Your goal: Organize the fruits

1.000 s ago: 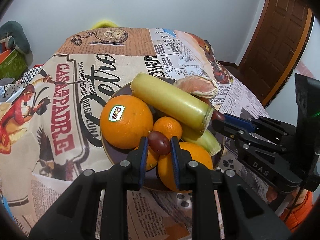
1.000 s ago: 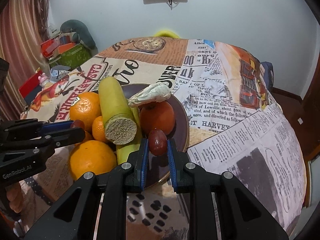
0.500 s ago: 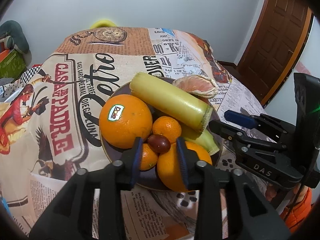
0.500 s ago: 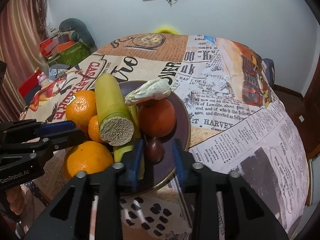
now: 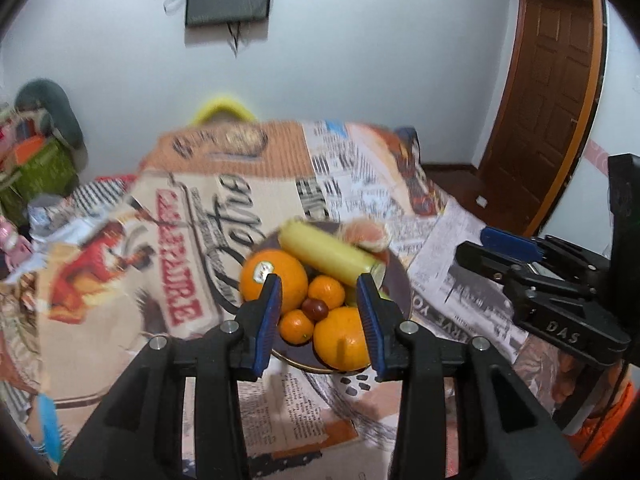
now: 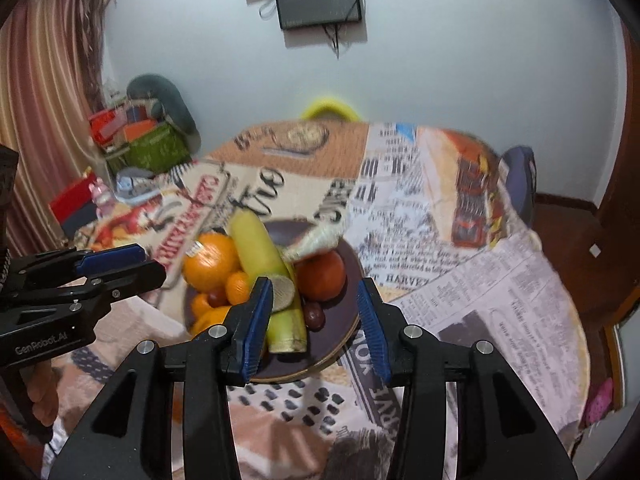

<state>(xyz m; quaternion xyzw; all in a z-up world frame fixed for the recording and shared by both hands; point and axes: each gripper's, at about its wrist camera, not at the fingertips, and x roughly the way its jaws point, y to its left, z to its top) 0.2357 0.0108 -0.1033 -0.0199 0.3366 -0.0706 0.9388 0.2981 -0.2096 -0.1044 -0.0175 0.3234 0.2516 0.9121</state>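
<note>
Hanging above a dark plate (image 5: 404,292) heaped with fruit, both sets of tongs stand apart and hold nothing, their jaws having just been opening. In the left wrist view the left tongs (image 5: 320,322) frame the pile: a big stickered orange (image 5: 280,276) at 10 o'clock, a second orange (image 5: 340,338) at 5 o'clock partly behind the right pad, 2 small mandarins, and a dark grape (image 5: 315,309) resting loose among them, touched by neither pad. A long yellow-green stalk (image 5: 328,254) lies across the top toward 1 o'clock, with a pale peeled piece (image 5: 368,236) beyond it; motion blur smears both, so what the piece is I cannot tell. The right tongs (image 5: 480,248) enter that view at 3 o'clock, only 1 blue pad clear. In the right wrist view the right tongs (image 6: 316,320) straddle the near rim of the plate (image 6: 344,332); a second grape (image 6: 313,315) lies on it just beside a cut green stalk (image 6: 286,320), below a red-orange fruit (image 6: 322,276). The left pad hides part of the stalk's sawn end and the oranges at 9 o'clock. The left tongs (image 6: 120,262) show at 9 o'clock, fingers slightly parted. The tabletop (image 6: 460,280), under a newspaper-print cloth, is blurred at its far edge.
</note>
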